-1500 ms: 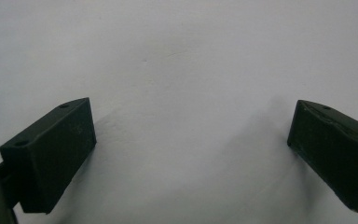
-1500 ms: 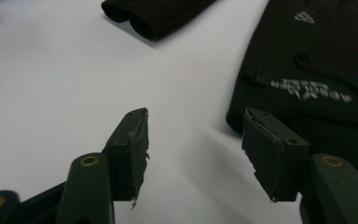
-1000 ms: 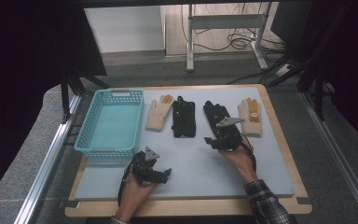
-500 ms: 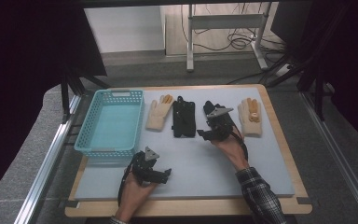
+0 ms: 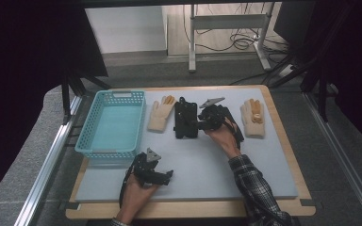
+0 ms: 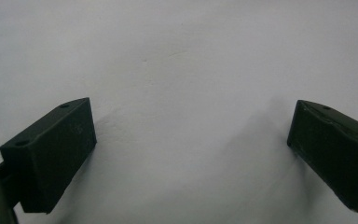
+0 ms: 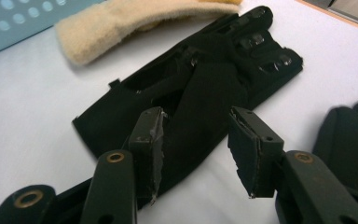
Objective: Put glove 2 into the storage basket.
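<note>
Since the earlier frames the right gripper (image 5: 199,123) has been travelling left and away across the grey mat (image 5: 264,174), from near the right-hand gloves to the black fabric glove (image 5: 185,123) in the middle of the row, and its jaws have just been closing, with a raised fold of that glove (image 7: 200,100) between them. In the right gripper view the pads are standing either side of the fold; whether they are already pressing on it I cannot tell.

Nearest, the left gripper (image 5: 166,176) is resting on the mat by the near edge, the hand wrapped round its body, its jaws spread wide over bare mat (image 6: 182,70).

Farther off, the right forearm in a checked sleeve (image 5: 254,188) is reaching diagonally away and leftward, the gripper pointing left at the glove.

The light blue perforated plastic basket (image 5: 94,141) is sitting at the left of the mat.

The black glove is lying flat with its long axis running near to far, cuff towards the person, fingers pointing away. Just left of it is lying a cream knitted glove with orange fingertips (image 5: 160,115); a matching cream glove (image 5: 253,117) is lying to the right.
</note>
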Motion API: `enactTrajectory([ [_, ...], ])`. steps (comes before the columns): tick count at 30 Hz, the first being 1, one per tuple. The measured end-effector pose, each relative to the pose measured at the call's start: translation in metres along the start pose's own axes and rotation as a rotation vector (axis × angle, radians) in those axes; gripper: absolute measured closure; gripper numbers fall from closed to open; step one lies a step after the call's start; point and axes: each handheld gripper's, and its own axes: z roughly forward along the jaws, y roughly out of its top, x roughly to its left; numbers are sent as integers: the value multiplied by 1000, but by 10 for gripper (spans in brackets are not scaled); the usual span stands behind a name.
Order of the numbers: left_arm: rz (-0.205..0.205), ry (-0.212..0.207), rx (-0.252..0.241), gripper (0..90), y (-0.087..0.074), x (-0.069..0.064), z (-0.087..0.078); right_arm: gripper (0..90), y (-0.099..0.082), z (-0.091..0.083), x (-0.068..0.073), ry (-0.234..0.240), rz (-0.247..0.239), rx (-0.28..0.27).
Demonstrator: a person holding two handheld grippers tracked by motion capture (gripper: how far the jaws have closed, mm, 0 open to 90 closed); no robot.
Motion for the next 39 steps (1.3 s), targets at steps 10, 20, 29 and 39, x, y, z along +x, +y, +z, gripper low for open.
enactTrajectory([
  [10,0,0,1,14,0,0,0,353,20,40,6,-27,-17,14],
  [20,-4,0,1,13,0,0,0,320,22,69,0,-76,33,99],
  [29,-4,0,1,14,0,0,0,784,22,64,0,-94,81,111],
  [39,-5,-1,1,14,0,0,0,806,27,36,1,-58,114,41],
])
